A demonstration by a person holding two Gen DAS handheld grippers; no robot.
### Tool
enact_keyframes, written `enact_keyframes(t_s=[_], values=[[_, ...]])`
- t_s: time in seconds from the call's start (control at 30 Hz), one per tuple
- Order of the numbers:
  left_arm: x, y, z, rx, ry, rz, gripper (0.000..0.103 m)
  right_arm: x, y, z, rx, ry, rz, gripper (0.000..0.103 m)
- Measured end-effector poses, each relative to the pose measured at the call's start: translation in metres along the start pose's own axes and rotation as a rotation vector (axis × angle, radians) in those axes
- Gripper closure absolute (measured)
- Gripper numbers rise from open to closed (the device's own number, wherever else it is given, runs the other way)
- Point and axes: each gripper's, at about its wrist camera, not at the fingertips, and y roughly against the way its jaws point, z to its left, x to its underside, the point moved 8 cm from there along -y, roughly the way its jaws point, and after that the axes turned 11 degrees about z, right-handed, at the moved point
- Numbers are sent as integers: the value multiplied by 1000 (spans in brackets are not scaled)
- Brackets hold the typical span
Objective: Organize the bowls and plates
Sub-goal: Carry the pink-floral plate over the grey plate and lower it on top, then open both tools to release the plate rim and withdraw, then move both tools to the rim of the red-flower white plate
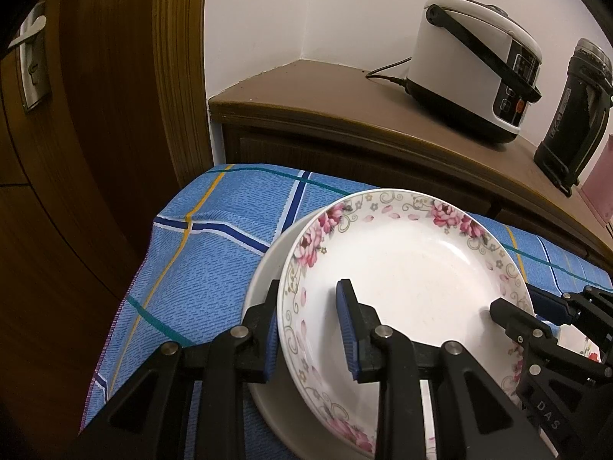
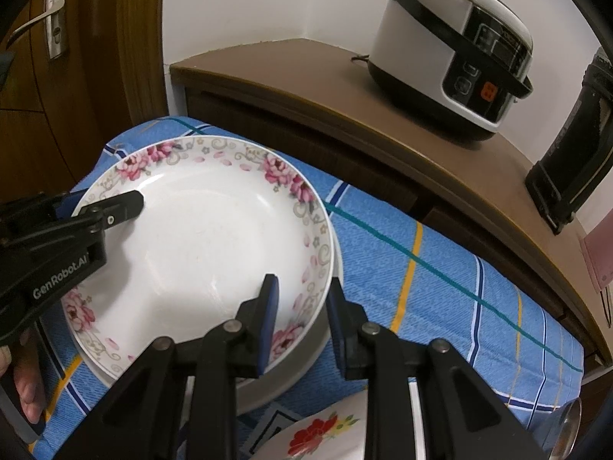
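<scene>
Floral plate (image 1: 402, 264): white, pink-rose rim, resting atop a plain plate (image 1: 264, 268) on the blue plaid counter (image 1: 214, 237). Left hand-held gripper (image 1: 312, 329) clamps its rim at 8 o'clock; right hand-held gripper (image 2: 302, 318) clamps at 4 o'clock.

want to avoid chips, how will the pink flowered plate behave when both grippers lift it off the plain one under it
The flowered plate looks like glazed ceramic: stiff, probably brittle. Its glossy rim may slip between the left gripper and right gripper pads. It sits nested in the plain plate, so it could scrape or clink.
</scene>
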Motion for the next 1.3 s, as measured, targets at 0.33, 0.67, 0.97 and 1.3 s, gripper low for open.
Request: enact_keyframes(t_s=[0.33, 0.67, 0.97, 1.3], values=[[0, 2, 0, -12, -4, -4, 72, 1, 2, -1, -5, -1, -4, 76], [-1, 14, -5, -35, -37, -58, 35, 1, 24, -4, -46, -44, -99, 45], [-4, 30, -2, -16, -26, -125, 23, 27, 62, -37, -10, -144, -182, 44], [-1, 54, -14, -31, -50, -230, 23, 92, 88, -81, 75, -301, -227, 46]])
